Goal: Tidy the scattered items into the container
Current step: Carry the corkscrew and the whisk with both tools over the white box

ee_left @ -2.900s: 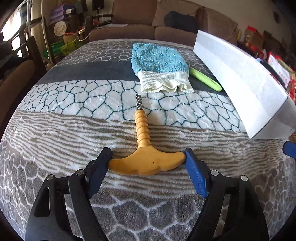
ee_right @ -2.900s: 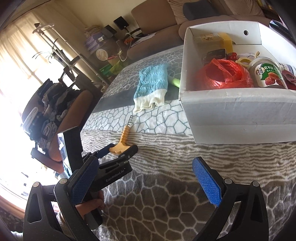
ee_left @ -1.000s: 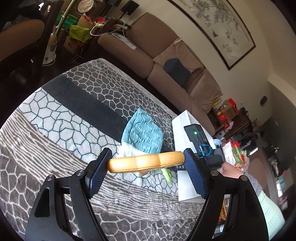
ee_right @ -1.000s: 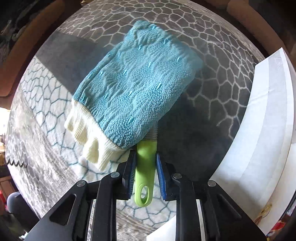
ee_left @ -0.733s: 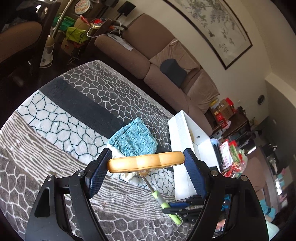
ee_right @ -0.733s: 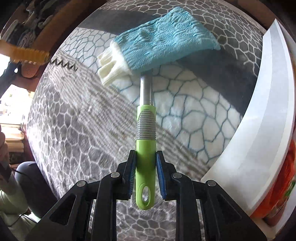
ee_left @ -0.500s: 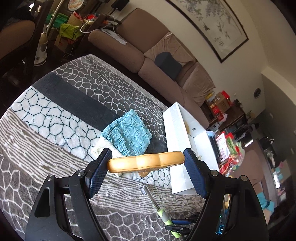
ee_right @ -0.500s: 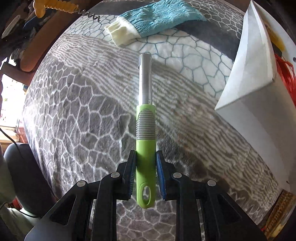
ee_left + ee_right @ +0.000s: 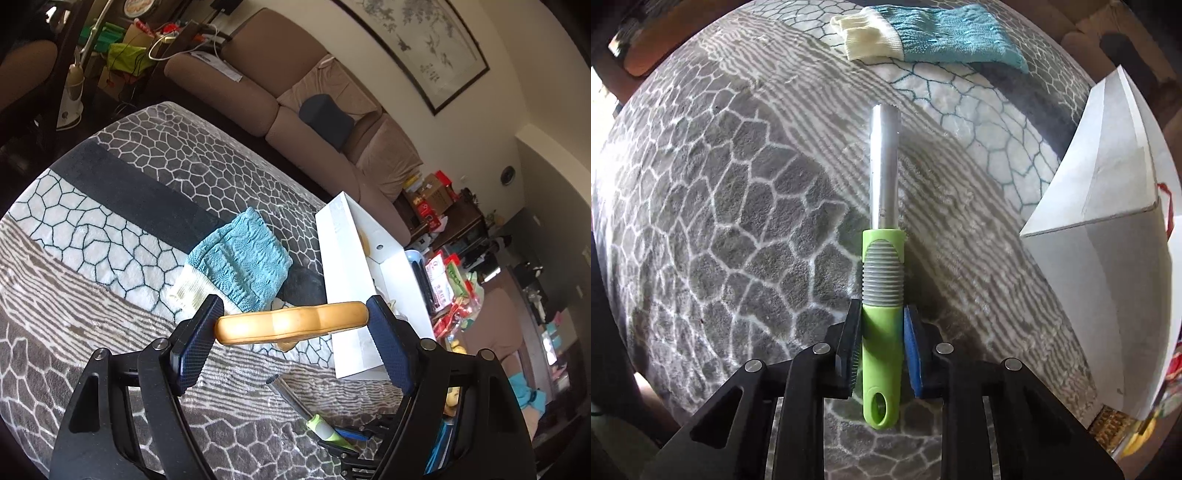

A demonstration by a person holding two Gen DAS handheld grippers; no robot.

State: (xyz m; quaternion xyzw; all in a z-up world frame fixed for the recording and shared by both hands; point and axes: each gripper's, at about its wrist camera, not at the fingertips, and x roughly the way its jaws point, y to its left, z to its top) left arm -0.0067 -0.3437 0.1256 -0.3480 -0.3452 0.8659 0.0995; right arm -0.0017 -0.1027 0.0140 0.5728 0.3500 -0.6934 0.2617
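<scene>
Transport was the step in hand: both tools were loaded and neither load had reached the box. In the left wrist view, the left gripper (image 9: 293, 325) stood about half open, its blue pads pressed on the two ends of the yellow T-handle of the corkscrew (image 9: 291, 323), held crosswise in the air above the patterned blanket (image 9: 92, 229); the screw itself was hidden behind the handle, so its heading could not be told. The white box (image 9: 351, 295) lay at about two o'clock from that grip, near but apart, and the teal glove (image 9: 240, 269) lay on the blanket at eleven o'clock, just beside the box wall. At five o'clock the other gripper showed small, with a green handle and steel tube. In the right wrist view, the right gripper (image 9: 881, 343) was nearly shut, clamped on the green-handled tool (image 9: 882, 277), whose steel tube pointed to twelve o'clock above the blanket. The box corner stood at three o'clock, the glove at twelve. The next move probably called for carrying each load over the box rim, opening there, then returning for the glove.
</scene>
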